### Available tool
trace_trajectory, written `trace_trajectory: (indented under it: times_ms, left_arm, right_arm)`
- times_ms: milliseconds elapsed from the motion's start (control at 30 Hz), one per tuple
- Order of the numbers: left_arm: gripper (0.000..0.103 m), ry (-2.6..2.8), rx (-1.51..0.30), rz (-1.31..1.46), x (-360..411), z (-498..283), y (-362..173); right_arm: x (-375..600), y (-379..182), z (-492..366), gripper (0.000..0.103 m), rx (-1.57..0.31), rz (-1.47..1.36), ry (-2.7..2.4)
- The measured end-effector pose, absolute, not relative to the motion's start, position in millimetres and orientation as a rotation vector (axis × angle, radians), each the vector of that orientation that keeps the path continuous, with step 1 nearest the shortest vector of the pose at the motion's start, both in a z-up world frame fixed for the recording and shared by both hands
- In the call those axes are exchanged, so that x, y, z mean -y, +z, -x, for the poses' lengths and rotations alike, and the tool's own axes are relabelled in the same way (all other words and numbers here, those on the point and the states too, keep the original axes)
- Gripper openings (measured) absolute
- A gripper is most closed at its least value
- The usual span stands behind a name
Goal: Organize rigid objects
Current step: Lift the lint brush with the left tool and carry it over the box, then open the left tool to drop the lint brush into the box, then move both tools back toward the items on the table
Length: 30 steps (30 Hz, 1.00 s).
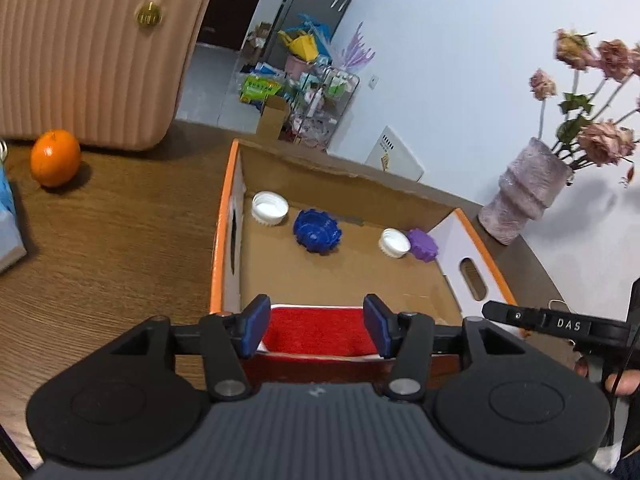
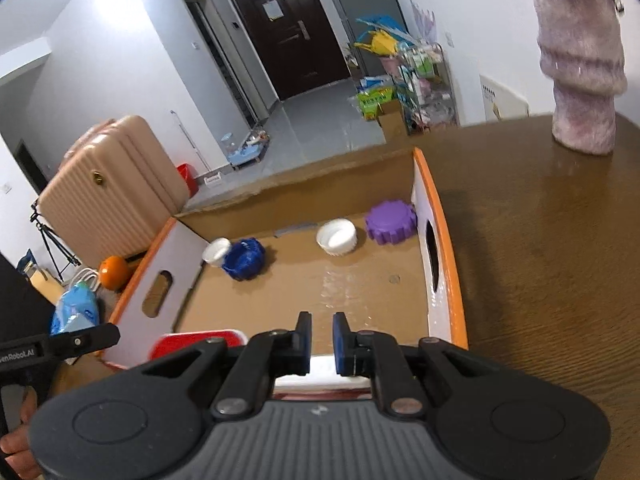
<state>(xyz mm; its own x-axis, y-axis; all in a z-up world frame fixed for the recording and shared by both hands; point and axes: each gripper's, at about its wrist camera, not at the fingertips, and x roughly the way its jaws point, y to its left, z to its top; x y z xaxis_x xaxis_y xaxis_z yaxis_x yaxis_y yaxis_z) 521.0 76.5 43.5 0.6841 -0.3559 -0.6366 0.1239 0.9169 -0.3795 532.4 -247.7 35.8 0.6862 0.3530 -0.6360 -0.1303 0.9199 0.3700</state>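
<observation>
Hovering over box (image 1: 476, 254) near end: left gripper (image 1: 316, 326) parted around red lid (image 1: 316, 330), lid's long side lying crosswise. Right gripper (image 2: 322, 342) closed, empty. Lying open-side up: two white caps (image 1: 270, 208) (image 1: 395, 242).

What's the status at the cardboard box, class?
Left tongs open around the red lid, not gripping. Right tongs shut, empty. Four caps lie in the box. Nothing in the way.

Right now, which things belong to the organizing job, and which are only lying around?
Job: box, white caps, blue cap, purple cap, red container.
Lying about: orange, suitcase, vase, blue packet.
</observation>
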Motion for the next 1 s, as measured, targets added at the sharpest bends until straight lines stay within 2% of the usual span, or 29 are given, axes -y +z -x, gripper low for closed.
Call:
trace_trajectory:
  times_ms: [67, 133, 200, 300, 367, 500, 533, 567, 633, 667, 800, 1000]
  left_arm:
    - [0.054, -0.279, -0.756, 0.303, -75, -510, 56]
    - [0.066, -0.295, -0.728, 0.288, -73, -497, 72]
    - [0.067, -0.318, -0.678, 0.265, -71, -477, 92]
    - [0.075, -0.332, -0.603, 0.218, -66, -443, 117]
    - [0.080, -0.316, -0.559, 0.192, -63, -418, 129]
    - [0.090, -0.225, -0.470, 0.114, -55, -369, 140]
    - [0.099, -0.200, -0.454, 0.098, -53, -355, 140]
    - [0.103, -0.182, -0.441, 0.085, -51, -344, 140]
    - [0.103, -0.151, -0.412, 0.063, -48, -321, 138]
    - [0.103, -0.135, -0.393, 0.052, -46, -308, 136]
    - [0.103, -0.098, -0.373, 0.015, -39, -268, 126]
    - [0.103, -0.084, -0.361, 0.015, -34, -228, 115]
  right_arm:
    - [248, 53, -519, 0.013, -0.741, -0.297, 0.285]
    - [249, 73, -503, 0.014, -0.701, -0.276, 0.291]
    - [251, 93, -481, 0.014, -0.658, -0.256, 0.296]
    - [254, 117, -441, 0.017, -0.583, -0.197, 0.288]
    - [255, 128, -414, 0.034, -0.543, -0.169, 0.288]
    - [255, 139, -362, 0.048, -0.469, -0.128, 0.285]
    - [254, 140, -346, 0.060, -0.432, -0.102, 0.274]
    - [252, 140, -333, 0.070, -0.397, -0.077, 0.266]
    - [247, 137, -304, 0.084, -0.319, -0.023, 0.228]
    - [244, 135, -292, 0.086, -0.285, 0.006, 0.203]
    - [235, 121, -250, 0.088, -0.200, 0.088, 0.157]
    - [236, 113, -214, 0.091, -0.205, 0.062, 0.172]
